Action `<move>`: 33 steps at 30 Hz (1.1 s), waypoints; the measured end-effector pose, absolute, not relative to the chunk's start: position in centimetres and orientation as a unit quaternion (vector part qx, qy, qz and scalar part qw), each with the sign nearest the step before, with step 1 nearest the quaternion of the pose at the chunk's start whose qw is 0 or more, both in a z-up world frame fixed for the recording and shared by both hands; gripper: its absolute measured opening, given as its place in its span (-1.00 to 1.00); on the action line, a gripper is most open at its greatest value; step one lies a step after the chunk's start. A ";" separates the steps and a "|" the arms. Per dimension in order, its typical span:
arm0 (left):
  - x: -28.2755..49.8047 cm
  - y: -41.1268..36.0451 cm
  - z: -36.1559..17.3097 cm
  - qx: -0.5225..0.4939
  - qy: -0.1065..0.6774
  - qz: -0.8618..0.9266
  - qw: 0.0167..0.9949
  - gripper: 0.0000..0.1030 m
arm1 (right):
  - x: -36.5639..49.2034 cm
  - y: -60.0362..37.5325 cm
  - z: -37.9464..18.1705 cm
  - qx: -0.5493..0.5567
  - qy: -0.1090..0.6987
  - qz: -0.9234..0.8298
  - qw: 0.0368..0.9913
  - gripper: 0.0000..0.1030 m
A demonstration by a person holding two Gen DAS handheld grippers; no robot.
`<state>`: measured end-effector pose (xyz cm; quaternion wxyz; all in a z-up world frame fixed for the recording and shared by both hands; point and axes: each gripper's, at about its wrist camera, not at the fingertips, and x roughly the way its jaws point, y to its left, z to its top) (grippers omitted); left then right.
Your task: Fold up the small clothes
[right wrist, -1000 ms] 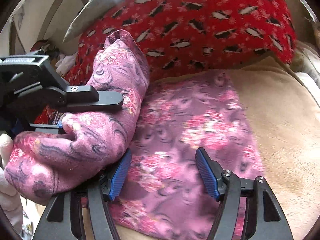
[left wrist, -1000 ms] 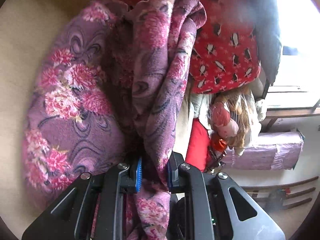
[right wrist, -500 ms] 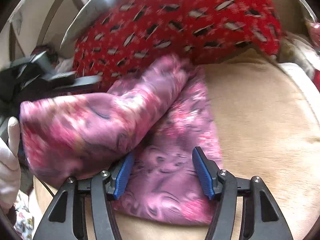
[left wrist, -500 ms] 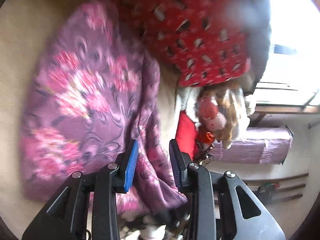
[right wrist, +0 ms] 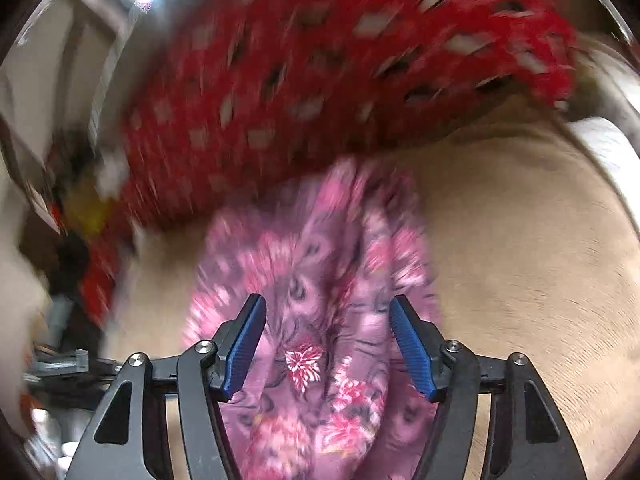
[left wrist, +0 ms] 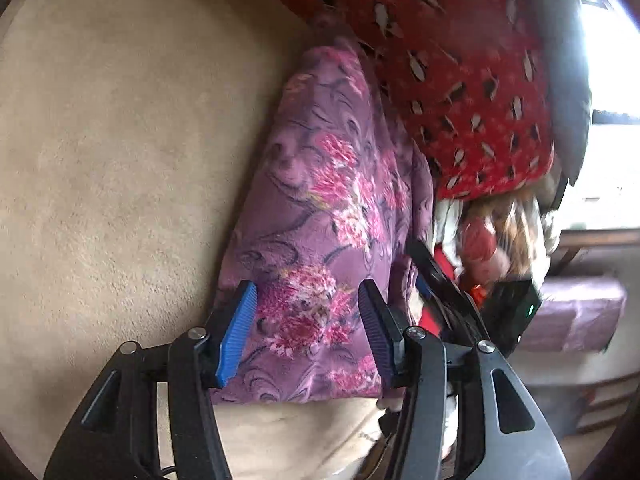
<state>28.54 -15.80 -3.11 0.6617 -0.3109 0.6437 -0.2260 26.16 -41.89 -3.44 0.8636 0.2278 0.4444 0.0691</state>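
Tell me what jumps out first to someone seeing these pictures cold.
A purple garment with pink flowers lies folded on a beige plush surface, filling the middle of both wrist views. Behind it rises a red blanket with pale flecks. The left gripper and right gripper both stand open over the cloth.

Purple garment [left wrist: 320,208] w/ pink florals; red blanket [left wrist: 472,92] w/ penguin print; tan bedcover [left wrist: 120,160]; blue pads [left wrist: 236,340].
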 end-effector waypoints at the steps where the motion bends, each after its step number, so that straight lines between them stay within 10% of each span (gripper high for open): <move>1: 28.6 -15.9 -2.7 -0.304 0.641 -0.232 0.666 -0.02 | 26.4 -41.2 -3.4 0.208 0.449 0.072 0.866 -0.31; 2: 28.6 -16.1 -2.2 -0.296 0.636 -0.237 0.672 -0.02 | 26.5 -40.5 -2.9 0.179 0.446 0.087 0.872 -0.79; 12: 28.4 -17.4 -5.0 -0.193 0.653 -0.204 0.703 0.07 | 25.5 -45.6 -5.9 0.212 0.439 0.054 0.871 -0.75; 17: 27.3 -16.8 -3.4 -0.190 0.642 -0.218 0.710 0.07 | 22.5 -46.8 -4.1 0.286 0.420 0.071 0.858 -0.50; 21: 26.4 -17.2 -3.6 -0.184 0.648 -0.212 0.708 0.07 | 19.2 -46.0 -3.8 0.302 0.419 0.087 0.852 0.20; 22: 26.3 -17.4 -3.9 -0.183 0.654 -0.213 0.703 0.07 | 19.0 -45.0 -4.2 0.283 0.444 0.087 0.846 0.10; 23: 25.8 -17.6 -4.1 -0.179 0.656 -0.215 0.701 0.07 | 18.7 -44.3 -4.4 0.260 0.461 0.094 0.843 -0.64; 24: 25.5 -17.9 -4.2 -0.171 0.655 -0.211 0.705 0.07 | 18.1 -43.8 -4.1 0.240 0.461 0.109 0.847 -0.82; 33: 25.9 -17.1 -0.9 -0.149 0.613 -0.240 0.738 0.07 | 16.4 -46.7 -4.7 0.250 0.455 0.080 0.851 -0.64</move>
